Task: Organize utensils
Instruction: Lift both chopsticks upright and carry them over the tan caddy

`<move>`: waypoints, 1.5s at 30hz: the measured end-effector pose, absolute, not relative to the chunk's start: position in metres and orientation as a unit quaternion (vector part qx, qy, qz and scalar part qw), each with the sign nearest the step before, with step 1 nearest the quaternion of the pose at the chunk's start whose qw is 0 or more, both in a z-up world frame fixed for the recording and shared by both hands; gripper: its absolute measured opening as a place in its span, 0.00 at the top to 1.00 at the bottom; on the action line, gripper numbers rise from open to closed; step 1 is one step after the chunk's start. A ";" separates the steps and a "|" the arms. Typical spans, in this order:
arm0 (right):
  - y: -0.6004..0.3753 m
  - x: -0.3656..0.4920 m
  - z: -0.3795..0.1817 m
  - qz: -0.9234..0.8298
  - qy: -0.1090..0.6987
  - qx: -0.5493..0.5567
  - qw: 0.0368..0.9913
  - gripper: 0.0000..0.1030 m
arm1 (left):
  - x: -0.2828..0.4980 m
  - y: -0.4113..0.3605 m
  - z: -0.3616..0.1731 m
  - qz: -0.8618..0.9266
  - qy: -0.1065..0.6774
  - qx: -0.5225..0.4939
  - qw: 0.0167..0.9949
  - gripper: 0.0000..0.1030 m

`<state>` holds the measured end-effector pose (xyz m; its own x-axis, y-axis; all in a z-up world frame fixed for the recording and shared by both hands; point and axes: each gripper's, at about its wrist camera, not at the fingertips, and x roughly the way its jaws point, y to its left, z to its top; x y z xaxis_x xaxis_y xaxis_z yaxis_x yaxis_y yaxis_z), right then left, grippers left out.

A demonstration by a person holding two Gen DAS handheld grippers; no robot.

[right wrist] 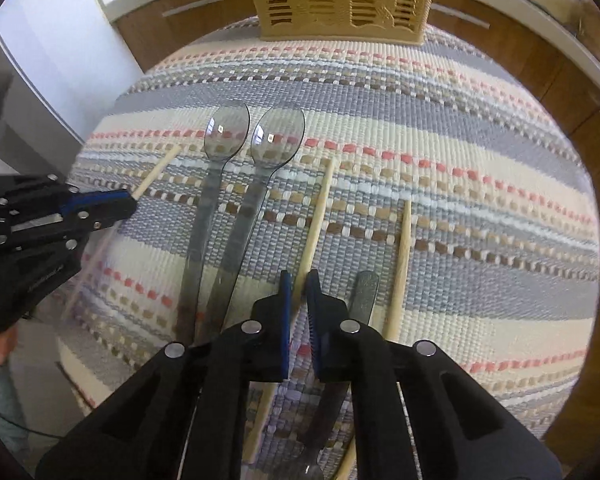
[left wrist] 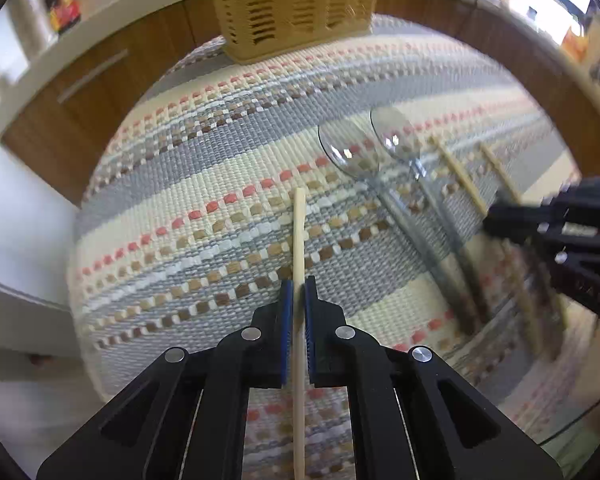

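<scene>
Chopsticks, spoons laid in a row on the woven mat for sorting into the wicker basket at the counter's far edge. Left hand-held gripper clamped on the leftmost chopstick; right hand-held gripper clamped on another chopstick beside the clear spoons, probably to pair both.

Basket top cut off; far chopsticks blurred.
</scene>
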<state>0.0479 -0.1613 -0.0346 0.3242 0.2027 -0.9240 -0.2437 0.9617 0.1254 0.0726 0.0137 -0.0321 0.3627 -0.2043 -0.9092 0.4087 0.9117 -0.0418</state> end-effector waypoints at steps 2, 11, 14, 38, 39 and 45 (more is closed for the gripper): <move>-0.168 0.046 -0.034 0.154 0.565 0.007 0.811 0.96 | 0.073 0.023 -0.030 -0.197 0.526 0.061 0.825 0.97; -0.191 0.035 -0.015 0.198 0.526 0.069 0.824 0.96 | 0.064 0.058 0.015 -0.222 0.445 -0.051 0.866 0.96; -0.198 0.030 0.002 0.211 0.498 0.082 0.837 0.96 | 0.062 0.066 0.031 -0.235 0.421 -0.079 0.872 0.96; -0.226 0.084 0.163 0.234 0.243 0.080 0.938 0.96 | 0.113 0.021 0.179 -0.231 0.199 -0.108 0.946 0.96; -0.229 0.092 0.172 0.227 0.227 0.082 0.943 0.96 | 0.121 0.017 0.189 -0.232 0.189 -0.114 0.947 0.96; -0.247 0.149 0.211 0.185 0.158 0.104 0.964 0.96 | 0.155 -0.002 0.224 -0.207 0.124 -0.116 0.963 0.96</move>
